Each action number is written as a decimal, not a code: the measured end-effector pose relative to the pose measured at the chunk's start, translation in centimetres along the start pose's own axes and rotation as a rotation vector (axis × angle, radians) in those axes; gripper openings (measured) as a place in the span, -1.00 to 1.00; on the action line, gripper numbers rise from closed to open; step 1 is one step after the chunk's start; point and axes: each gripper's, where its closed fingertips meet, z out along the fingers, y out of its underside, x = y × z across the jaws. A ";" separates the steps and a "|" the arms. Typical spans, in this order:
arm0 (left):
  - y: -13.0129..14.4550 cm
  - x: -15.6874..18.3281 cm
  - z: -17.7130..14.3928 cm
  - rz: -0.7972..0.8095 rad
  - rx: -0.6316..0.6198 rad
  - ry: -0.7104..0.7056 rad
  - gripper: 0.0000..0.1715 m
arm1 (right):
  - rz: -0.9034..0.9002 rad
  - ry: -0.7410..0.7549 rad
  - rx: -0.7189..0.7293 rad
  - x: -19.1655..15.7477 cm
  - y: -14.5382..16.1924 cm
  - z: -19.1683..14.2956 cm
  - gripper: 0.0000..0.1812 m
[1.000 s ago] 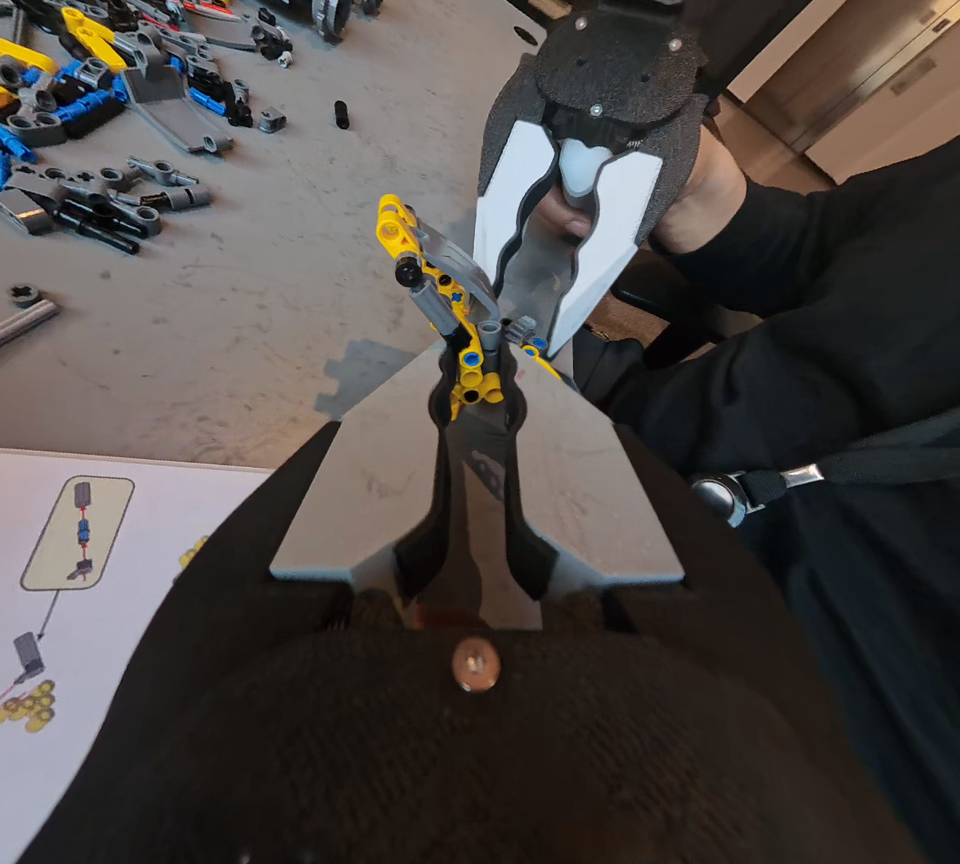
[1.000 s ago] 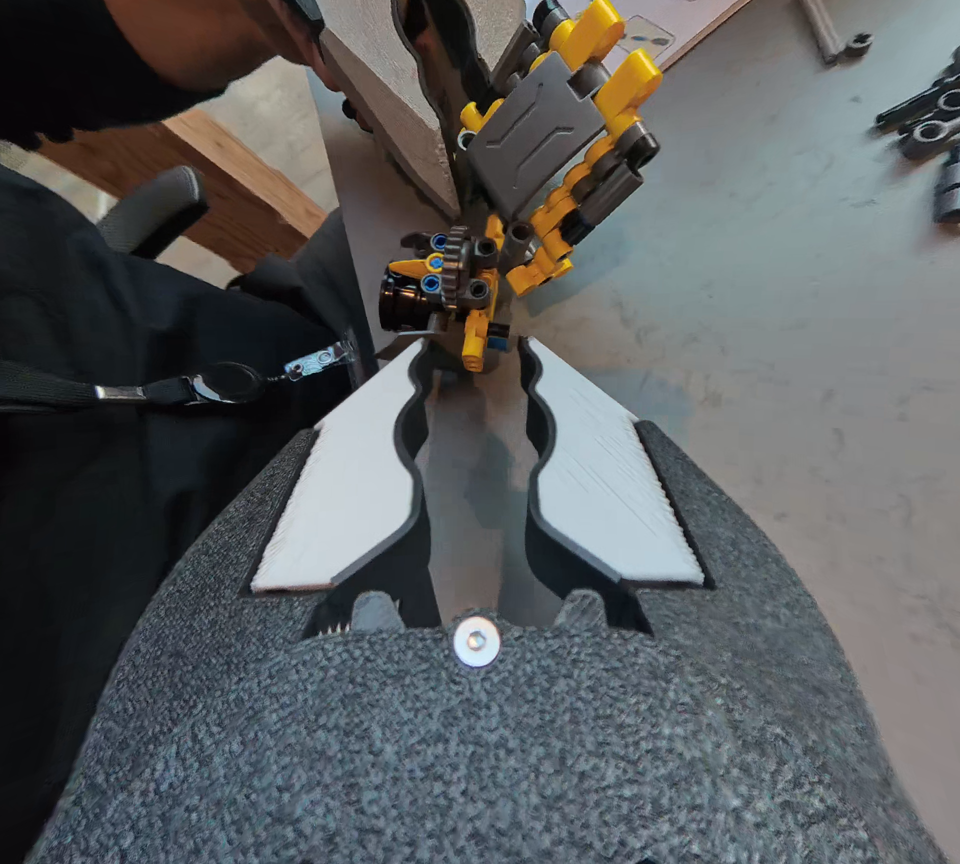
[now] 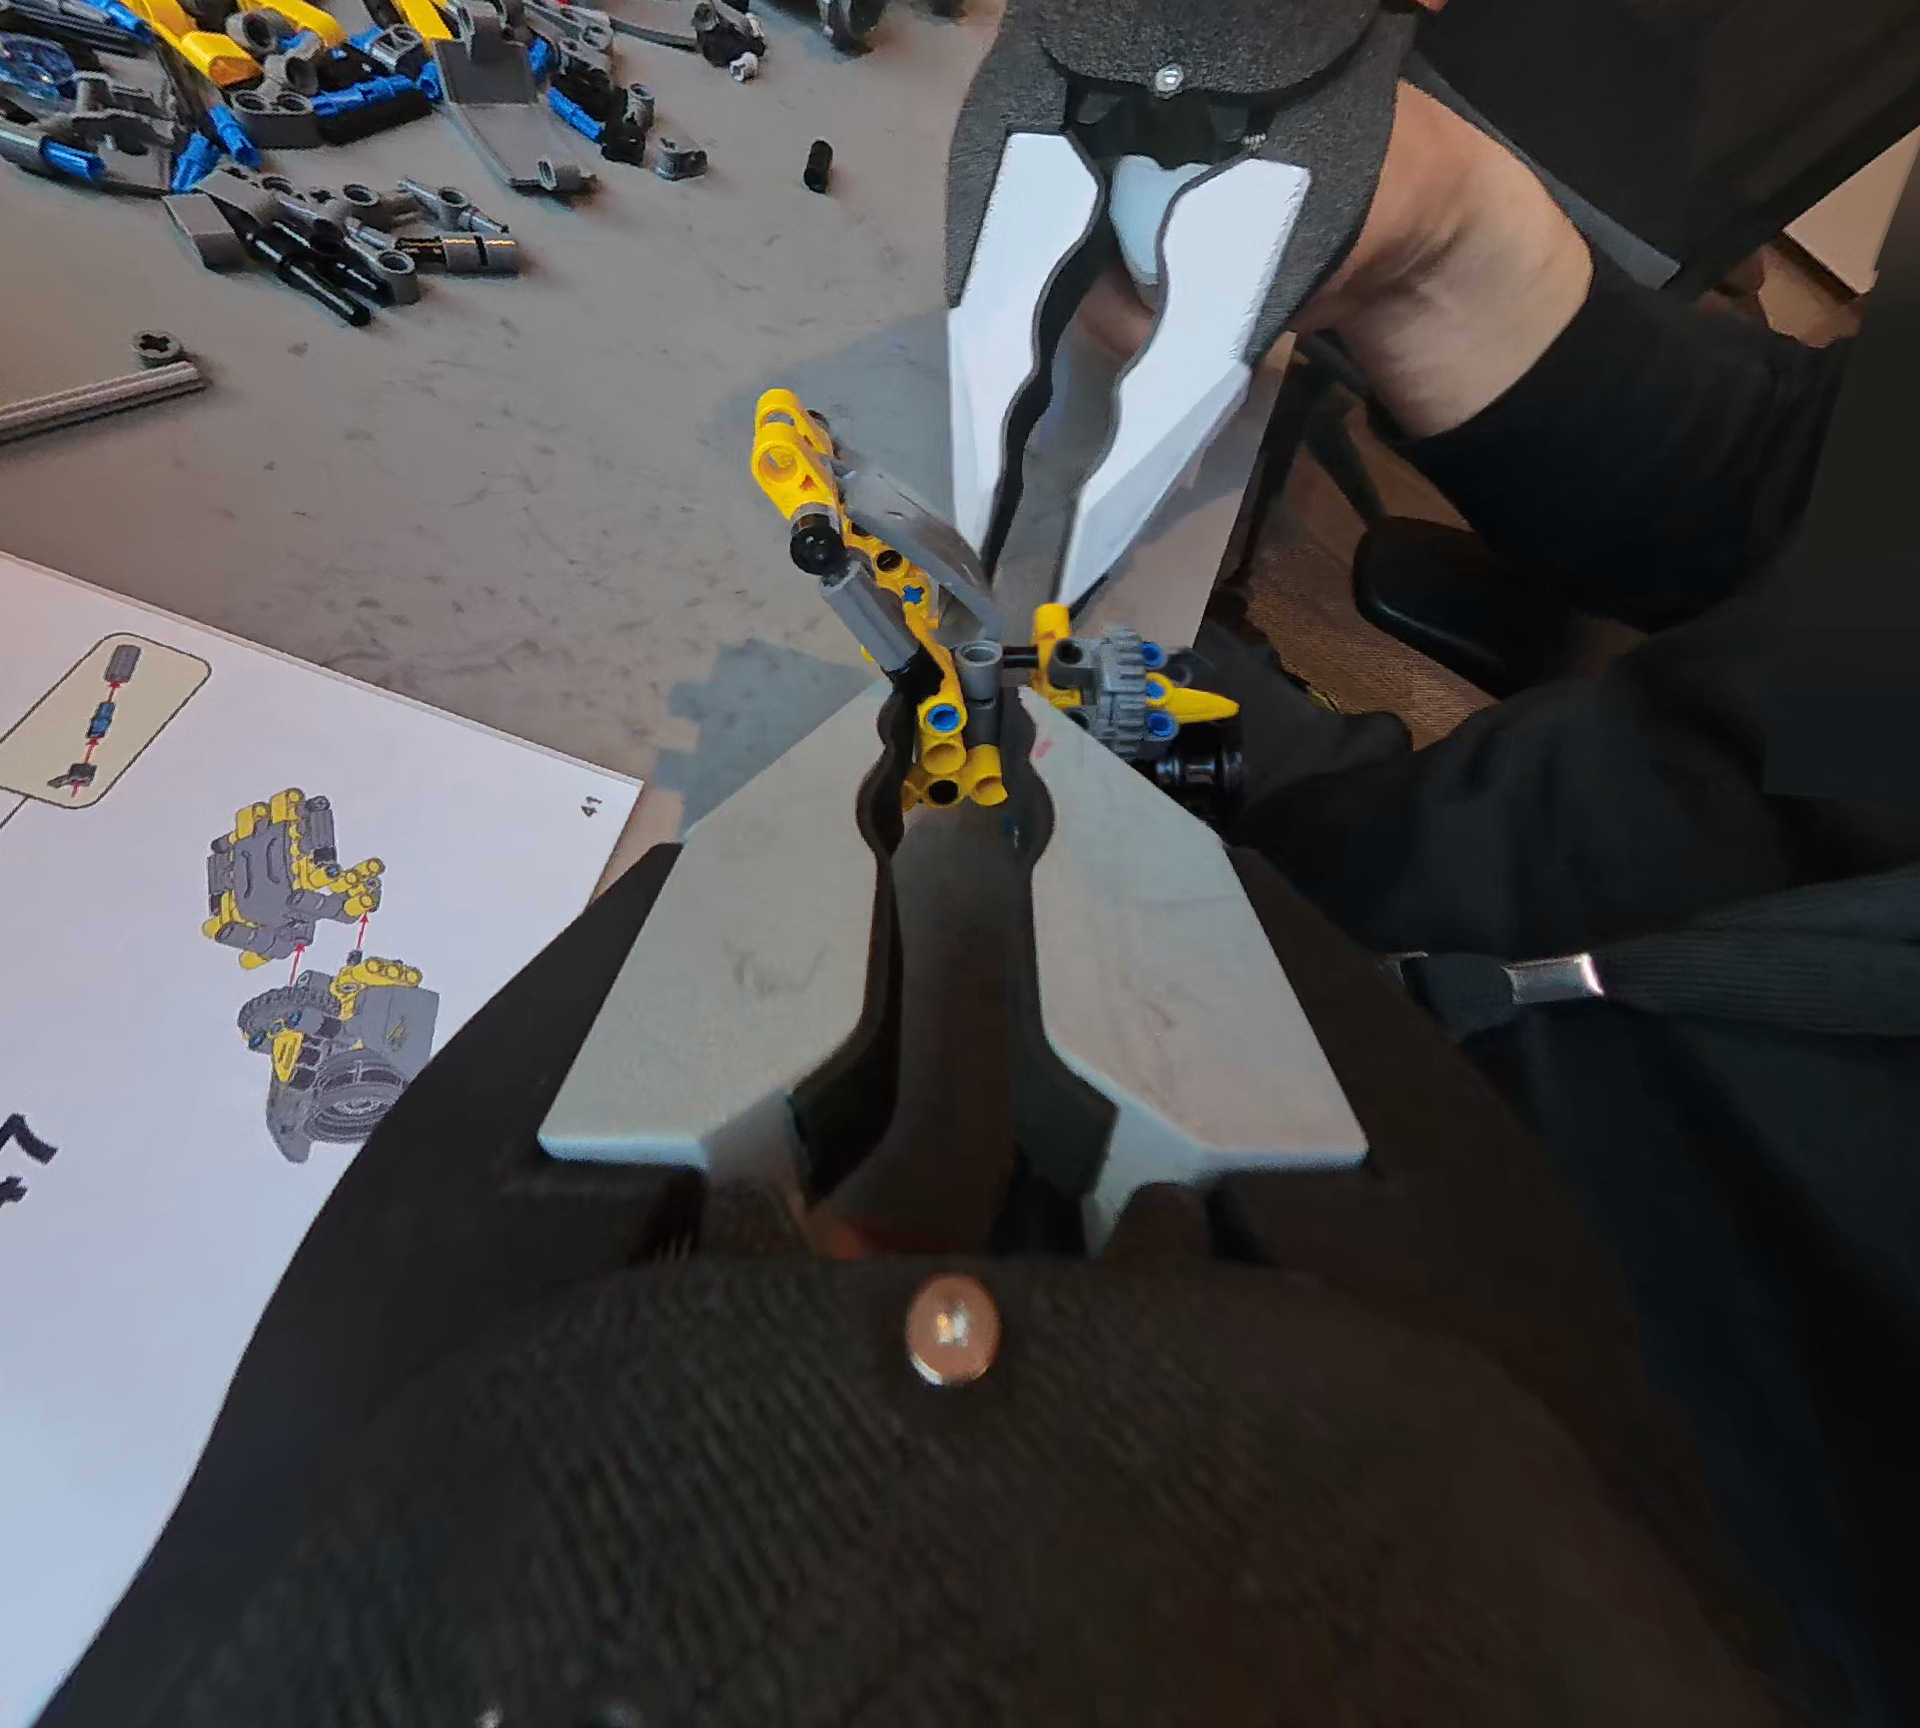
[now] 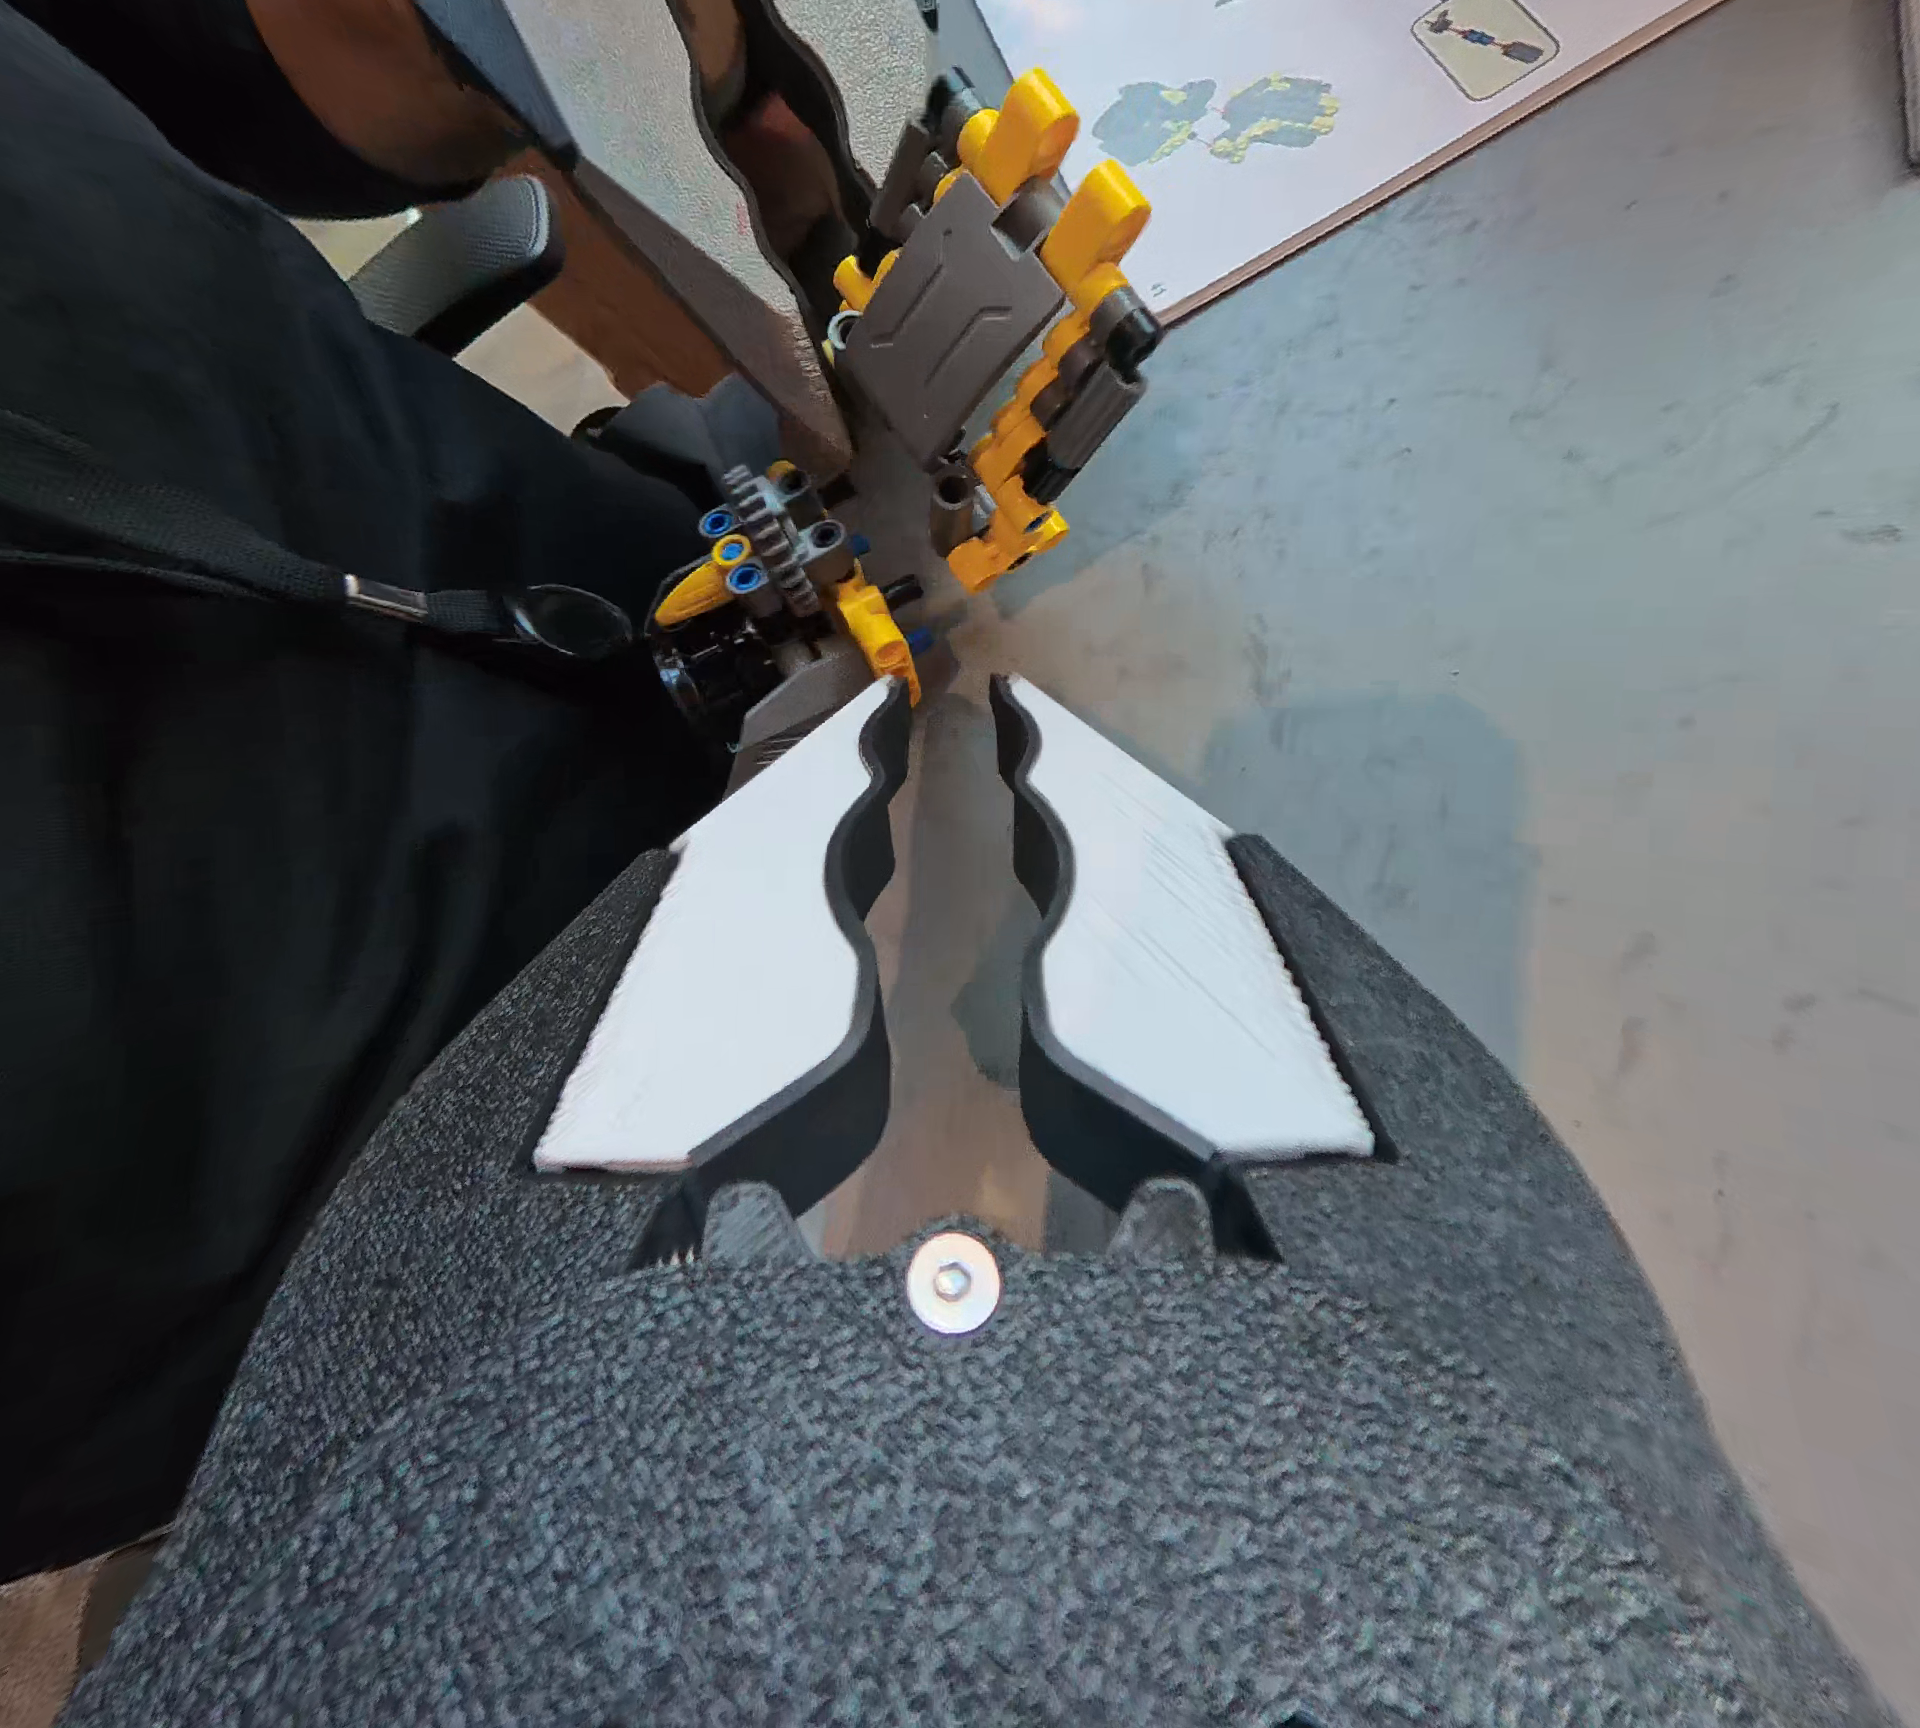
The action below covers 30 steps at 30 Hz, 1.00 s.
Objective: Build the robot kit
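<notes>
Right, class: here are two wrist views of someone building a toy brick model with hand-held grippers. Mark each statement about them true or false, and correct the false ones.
1. The left hand-held gripper is shut on the yellow and grey brick assembly. True.
2. The right hand-held gripper grips a wheel. False: its fingers stand apart with nothing between them.
3. An open instruction booklet lies on the grey table. True.
4. The loose bricks are sorted into trays. False: they lie scattered on the table.
5. A small gear is part of the held assembly. True.
</notes>
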 end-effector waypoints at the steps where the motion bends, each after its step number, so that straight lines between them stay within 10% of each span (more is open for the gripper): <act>1: 0.0 -0.1 0.0 -0.004 0.000 -0.002 -0.85 | 0.000 -0.008 0.008 -0.3 0.0 -0.1 -0.81; 19: -1.7 -1.5 -0.3 -0.043 0.041 0.085 -0.84 | -0.081 -0.096 0.006 -3.7 -2.2 -0.1 -0.38; 30: -0.6 -0.3 0.4 -0.101 0.009 0.075 -0.85 | -0.050 -0.056 -0.046 -3.9 -0.1 2.0 -0.46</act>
